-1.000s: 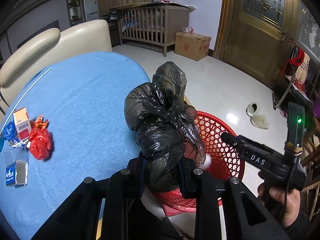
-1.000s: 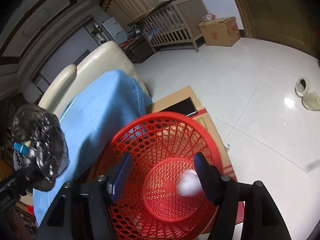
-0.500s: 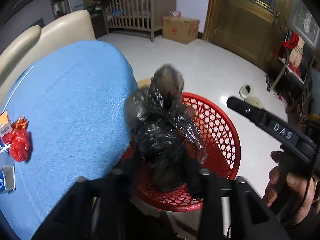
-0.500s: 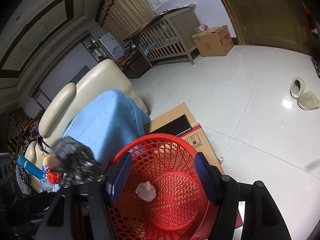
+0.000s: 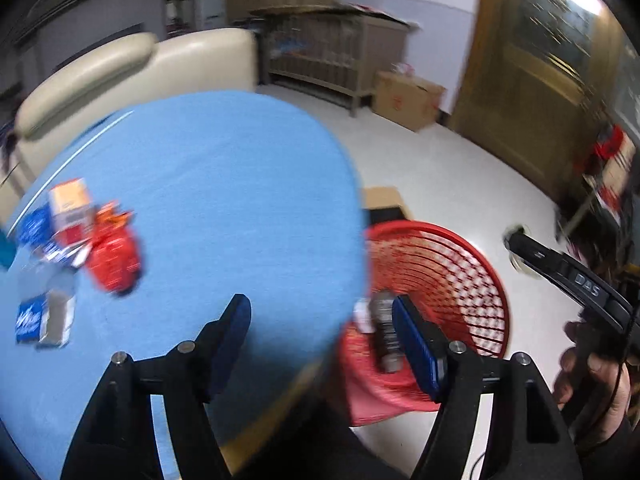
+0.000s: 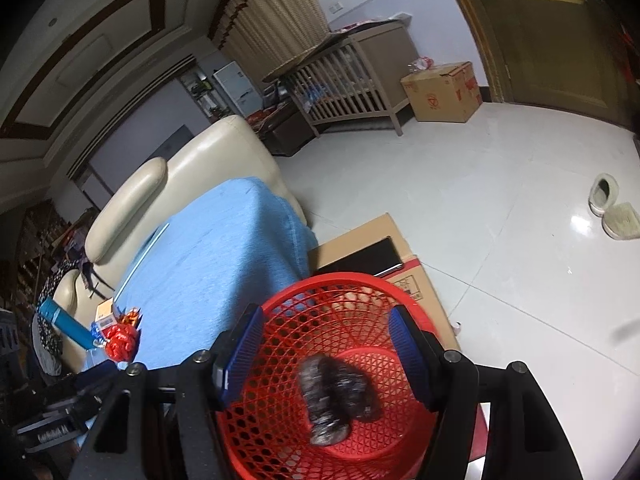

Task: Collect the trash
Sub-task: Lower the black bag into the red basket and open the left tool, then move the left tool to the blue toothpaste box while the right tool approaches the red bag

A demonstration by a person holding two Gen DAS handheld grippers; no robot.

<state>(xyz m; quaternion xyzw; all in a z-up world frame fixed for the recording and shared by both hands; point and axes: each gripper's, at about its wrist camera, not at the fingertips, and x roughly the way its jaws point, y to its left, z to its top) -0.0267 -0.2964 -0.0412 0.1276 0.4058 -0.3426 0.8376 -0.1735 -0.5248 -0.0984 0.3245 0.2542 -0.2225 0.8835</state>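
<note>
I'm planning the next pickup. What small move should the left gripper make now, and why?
Probably swing toward the red crumpled bag on the blue table: the black bag lies in the red basket, and the left gripper, jaws just opened, holds nothing.

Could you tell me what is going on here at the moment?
A person with a gripper in each hand is clearing trash from a blue table into a red basket on the floor beside it. The black bag now lies in the basket. The left gripper has just been opening and holds nothing. The right gripper is open over the basket. A red wrapper and small boxes remain on the table.
</note>
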